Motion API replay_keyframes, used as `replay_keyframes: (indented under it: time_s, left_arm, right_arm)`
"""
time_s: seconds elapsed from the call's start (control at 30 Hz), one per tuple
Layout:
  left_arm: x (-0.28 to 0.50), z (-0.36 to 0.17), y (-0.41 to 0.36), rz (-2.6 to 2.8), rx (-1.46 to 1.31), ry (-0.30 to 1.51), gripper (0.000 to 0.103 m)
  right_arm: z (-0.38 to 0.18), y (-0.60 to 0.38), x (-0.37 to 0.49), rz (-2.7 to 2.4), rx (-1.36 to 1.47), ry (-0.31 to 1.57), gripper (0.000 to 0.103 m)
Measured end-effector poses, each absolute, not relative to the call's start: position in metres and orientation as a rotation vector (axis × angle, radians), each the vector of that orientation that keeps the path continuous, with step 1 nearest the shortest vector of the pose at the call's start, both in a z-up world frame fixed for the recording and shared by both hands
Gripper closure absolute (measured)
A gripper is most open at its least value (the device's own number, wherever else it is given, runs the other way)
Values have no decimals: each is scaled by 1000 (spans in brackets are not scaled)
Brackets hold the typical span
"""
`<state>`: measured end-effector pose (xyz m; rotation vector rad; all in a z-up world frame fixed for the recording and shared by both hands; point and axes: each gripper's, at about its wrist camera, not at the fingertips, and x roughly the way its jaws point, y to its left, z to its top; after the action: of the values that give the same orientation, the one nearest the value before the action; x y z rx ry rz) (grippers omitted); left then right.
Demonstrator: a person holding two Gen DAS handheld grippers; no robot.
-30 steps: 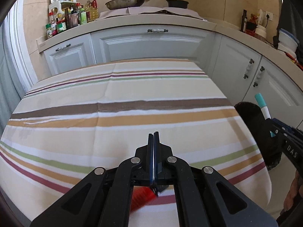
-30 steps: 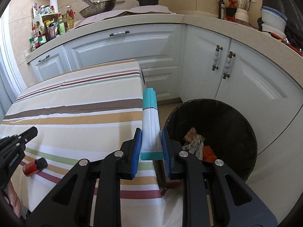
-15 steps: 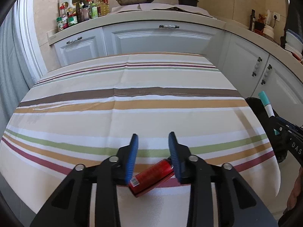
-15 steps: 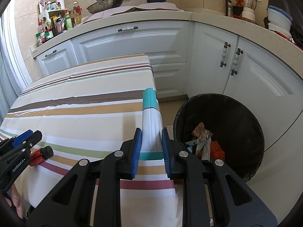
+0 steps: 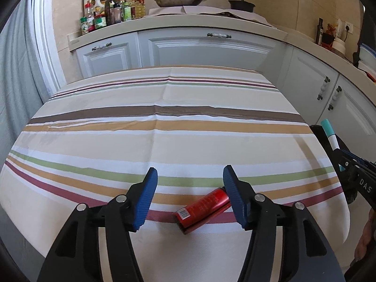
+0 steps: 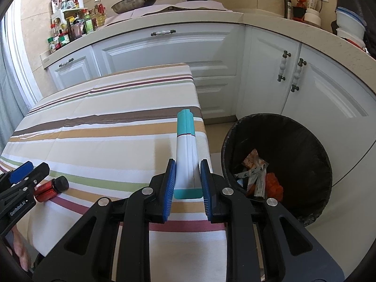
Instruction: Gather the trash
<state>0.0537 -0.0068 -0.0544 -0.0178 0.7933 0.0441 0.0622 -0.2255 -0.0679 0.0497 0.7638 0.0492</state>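
The left gripper [image 5: 189, 176] is opening, its jaws wide around the red bottle [image 5: 204, 208], which lies slantwise on the striped cloth [image 5: 164, 138], cap end beside the right-hand pad and apparently clear of the other. The right gripper [image 6: 187, 181] clamps a white-and-teal tube [image 6: 185, 155], beside the bin [image 6: 303, 145] to its right

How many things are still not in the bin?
2. A red bottle lies on the table between the opening jaws of the left hand-held gripper. A white-and-teal tube is clamped in the right hand-held gripper, beside the bin.
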Motion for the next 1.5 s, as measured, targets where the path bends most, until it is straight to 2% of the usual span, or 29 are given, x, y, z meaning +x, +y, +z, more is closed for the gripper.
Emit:
replay_keyframes:
  time_s: [0.63, 0.7, 0.77, 0.93, 1.27, 1.5]
  left_arm:
    - [44, -70, -23, -75, 45, 849, 43]
    - [45, -72, -22, -72, 54, 855, 46]
    - [46, -75, -20, -71, 57, 869, 58]
    - [45, -78, -22, -67, 87, 863, 79]
    - [51, -66, -33, -97, 91, 808, 79]
    - [63, -43, -67, -185, 95, 735, 79]
  right_arm:
    - [-65, -226, 60, 51, 49, 756, 82]
    - [-65, -226, 60, 48, 48, 756, 82]
    - [-65, -226, 60, 49, 48, 756, 82]
    - [-65, -225, 60, 48, 46, 756, 82]
    - [-61, -227, 59, 39, 45, 742, 82]
    - [-43, -252, 55, -23, 57, 689, 82]
